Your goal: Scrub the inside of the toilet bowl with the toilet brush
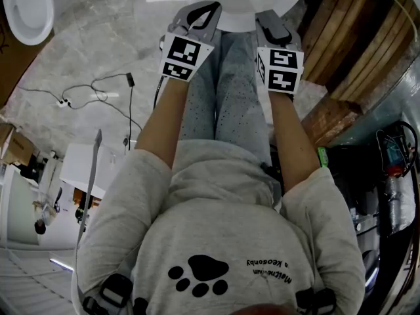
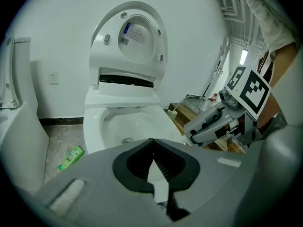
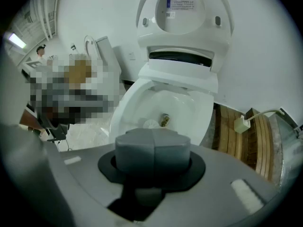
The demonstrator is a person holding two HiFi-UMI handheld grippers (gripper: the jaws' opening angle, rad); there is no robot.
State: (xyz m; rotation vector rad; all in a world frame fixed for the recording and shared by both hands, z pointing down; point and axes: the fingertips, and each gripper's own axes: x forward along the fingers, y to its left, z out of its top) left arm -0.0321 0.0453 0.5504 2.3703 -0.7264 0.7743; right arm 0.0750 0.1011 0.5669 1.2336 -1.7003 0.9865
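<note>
The white toilet [image 2: 125, 122] stands straight ahead with its lid [image 2: 135, 39] up and its bowl [image 3: 165, 105] open. Brown dirt [image 3: 164, 120] and a white scrap lie around the drain. My left gripper [image 2: 152, 143] is shut and holds nothing, its black pads meeting at the tips. My right gripper [image 3: 152, 141] is also shut and bare, with its grey jaws pressed together. Both hover side by side short of the bowl's front rim, left gripper [image 1: 197, 15] and right gripper [image 1: 275, 28]. No toilet brush shows in any view.
A green bottle [image 2: 71, 157] lies on the floor left of the toilet. A second white fixture [image 2: 19, 126] stands further left. Wooden planks [image 3: 236, 131] and a white plug [image 3: 241, 123] are on the right. Cables [image 1: 98, 90] trail over the marble floor.
</note>
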